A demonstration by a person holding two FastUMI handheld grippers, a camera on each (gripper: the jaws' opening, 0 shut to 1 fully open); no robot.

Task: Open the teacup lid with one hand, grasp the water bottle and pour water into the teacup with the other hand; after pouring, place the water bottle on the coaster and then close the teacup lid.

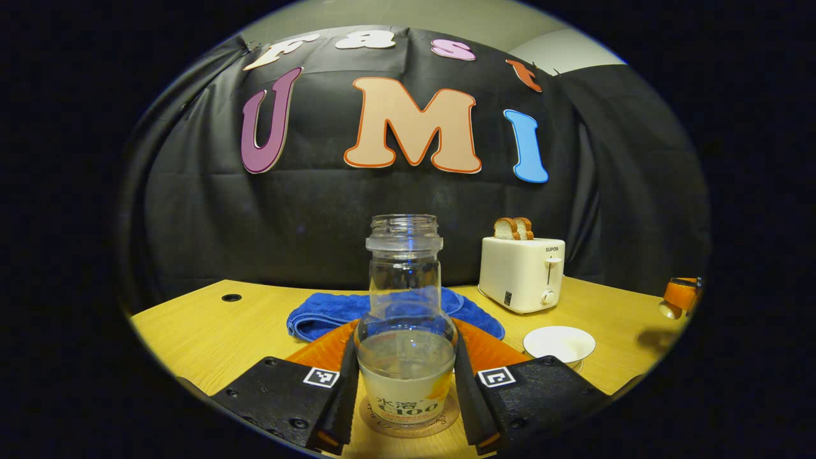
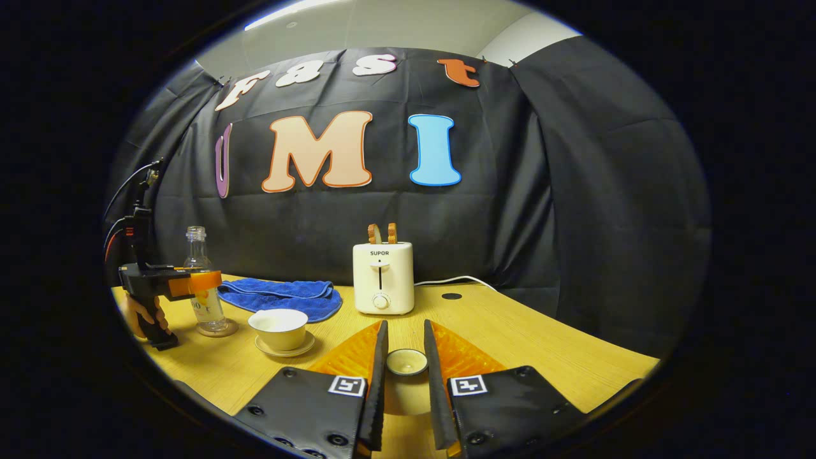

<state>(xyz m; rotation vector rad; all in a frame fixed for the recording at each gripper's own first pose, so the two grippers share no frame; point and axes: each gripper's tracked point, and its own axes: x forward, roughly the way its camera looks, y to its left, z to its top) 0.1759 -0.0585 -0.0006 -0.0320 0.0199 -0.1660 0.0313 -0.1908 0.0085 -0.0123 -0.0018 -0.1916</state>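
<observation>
Standing on coaster (image 1: 408,422), water bottle (image 1: 405,319) between left tool (image 1: 404,408) fingers

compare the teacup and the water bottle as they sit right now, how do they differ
The water bottle is tall, clear glass with a narrow neck; the teacup is low, wide and opaque white. The water bottle stands on a round coaster, the teacup on a white saucer. The left gripper has its fingers on either side of the water bottle, while nothing touches the teacup. Both stand upright and uncovered on the wooden table.
</observation>
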